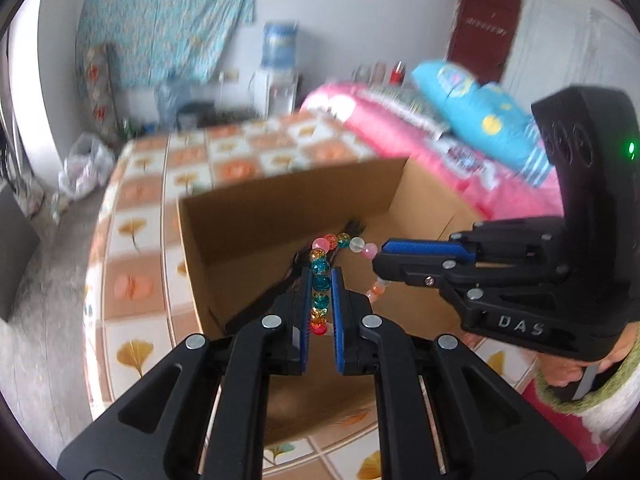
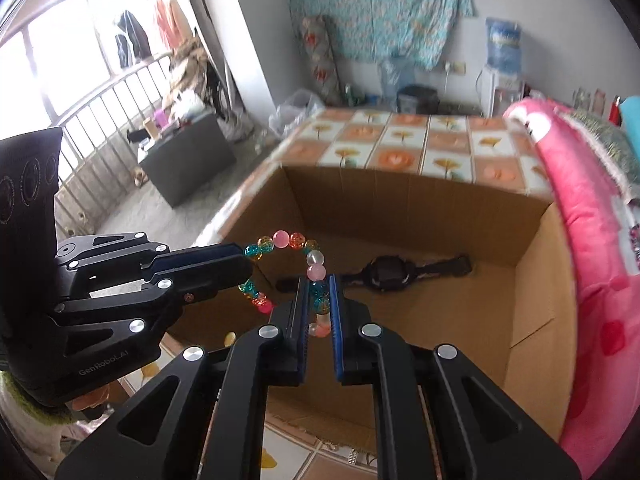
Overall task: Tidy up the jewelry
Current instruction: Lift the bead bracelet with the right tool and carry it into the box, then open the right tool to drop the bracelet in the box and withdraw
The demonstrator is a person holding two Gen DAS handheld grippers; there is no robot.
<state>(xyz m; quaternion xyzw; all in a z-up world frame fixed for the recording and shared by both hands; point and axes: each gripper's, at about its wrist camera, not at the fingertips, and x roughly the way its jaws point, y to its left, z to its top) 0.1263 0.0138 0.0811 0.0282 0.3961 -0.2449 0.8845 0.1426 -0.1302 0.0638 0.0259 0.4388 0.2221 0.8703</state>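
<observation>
A bracelet of coloured glass beads (image 1: 321, 280) hangs between both grippers above an open cardboard box (image 1: 256, 220). My left gripper (image 1: 321, 276) is shut on one side of the bracelet. My right gripper (image 2: 319, 288) is shut on the other side of the bracelet (image 2: 288, 240). The right gripper (image 1: 380, 258) shows in the left wrist view, the left gripper (image 2: 246, 266) in the right wrist view. A black wristwatch (image 2: 384, 274) lies on the floor of the box (image 2: 420, 200).
The box stands on a bed with a checked leaf-pattern sheet (image 2: 404, 144). A pink quilt (image 2: 592, 216) lies along the box's right side, with a blue pillow (image 1: 472, 104) on it. A water dispenser (image 2: 502, 76) stands at the far wall.
</observation>
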